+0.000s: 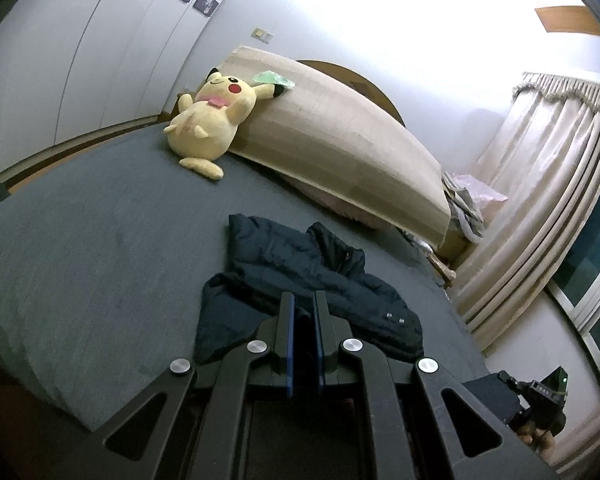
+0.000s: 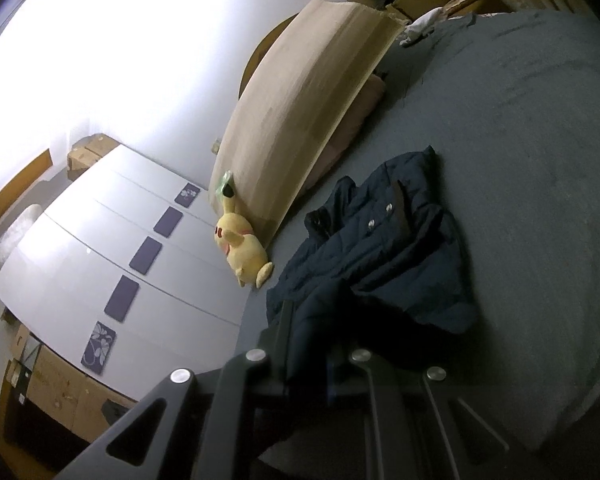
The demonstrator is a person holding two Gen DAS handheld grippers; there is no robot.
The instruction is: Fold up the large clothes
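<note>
Jacket (image 1: pixel 308 276), dark navy and quilted, lies crumpled on the grey bed (image 1: pixel 80 248), toward the near edge and well apart from the plush (image 1: pixel 210 120) at the head end. In the left wrist view its two snap buttons show near the right hem; in the right wrist view the jacket (image 2: pixel 384 256) shows snaps along an open front, with one flap turned back.

The left claw (image 1: pixel 303 312) hangs just over the jacket's near edge. Its blue-lined fingers (image 1: pixel 288 320) stand close together with only a narrow gap, and dark fabric shows in that gap; whether they actually pinch the cloth I cannot tell.

The right claw (image 2: pixel 312 340) is clenched on a fold of the jacket: the cloth runs down between its fingers (image 2: pixel 286 320) and bunches there, hiding the right finger.

The yellow plush (image 2: pixel 242 248) leans against a long beige board (image 1: pixel 340 140) propped at the head of the bed. White wardrobe doors (image 2: pixel 112 256) with dark purple panels stand beyond the plush. Beige curtains (image 1: pixel 540 200) hang at the bed's right side in the left wrist view.
</note>
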